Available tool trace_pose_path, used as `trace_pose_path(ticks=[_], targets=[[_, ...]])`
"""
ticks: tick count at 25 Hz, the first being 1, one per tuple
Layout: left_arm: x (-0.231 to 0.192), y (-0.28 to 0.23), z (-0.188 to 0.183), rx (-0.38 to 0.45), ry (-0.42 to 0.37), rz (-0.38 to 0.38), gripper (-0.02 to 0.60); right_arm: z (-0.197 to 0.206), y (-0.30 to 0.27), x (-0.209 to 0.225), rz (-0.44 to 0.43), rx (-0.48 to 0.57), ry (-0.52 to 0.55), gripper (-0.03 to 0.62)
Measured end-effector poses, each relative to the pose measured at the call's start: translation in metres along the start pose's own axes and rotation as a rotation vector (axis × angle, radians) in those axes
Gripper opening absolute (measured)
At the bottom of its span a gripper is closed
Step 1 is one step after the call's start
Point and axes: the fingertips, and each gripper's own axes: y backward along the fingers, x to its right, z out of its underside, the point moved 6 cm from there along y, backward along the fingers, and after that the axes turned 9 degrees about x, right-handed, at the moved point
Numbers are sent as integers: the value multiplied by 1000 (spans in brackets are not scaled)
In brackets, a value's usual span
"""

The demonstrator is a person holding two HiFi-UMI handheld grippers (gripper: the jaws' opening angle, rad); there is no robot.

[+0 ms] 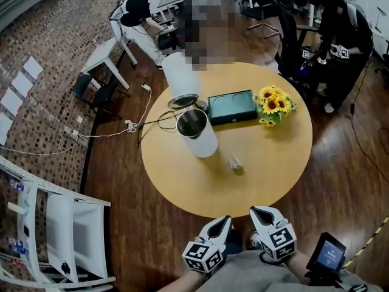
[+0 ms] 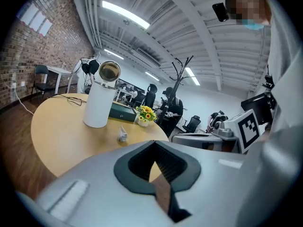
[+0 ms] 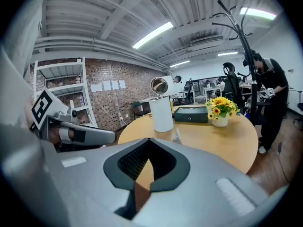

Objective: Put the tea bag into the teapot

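Tea bag [image 1: 236,163] lies on the round tabletop [image 1: 273,175] near the open white teapot [image 1: 196,131], well ahead of left gripper [image 1: 225,220] and right gripper [image 1: 256,212], whose jaws are closed and empty.

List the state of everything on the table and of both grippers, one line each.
teapot: upright, lid flipped open.
tea bag: lying on the table, outside the teapot, untouched.
green box: closed.
sunflowers: upright, in bloom.
left gripper: fingers shut, empty, away from the tea bag.
right gripper: fingers shut, empty, away from the tea bag.
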Motion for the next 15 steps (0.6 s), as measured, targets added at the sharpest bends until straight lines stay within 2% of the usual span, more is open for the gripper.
trace_pose_path(ticks=[8, 11, 15], targets=[[-81, -43, -42, -6, 5, 78, 0, -30, -75, 15, 122, -15, 28, 8], [-95, -57, -50, -14, 4, 111, 0, -36, -91, 16, 158, -11, 22, 9], [-104, -70, -54, -27, 12, 122, 0, -38, -105, 19, 163, -25, 27, 8]])
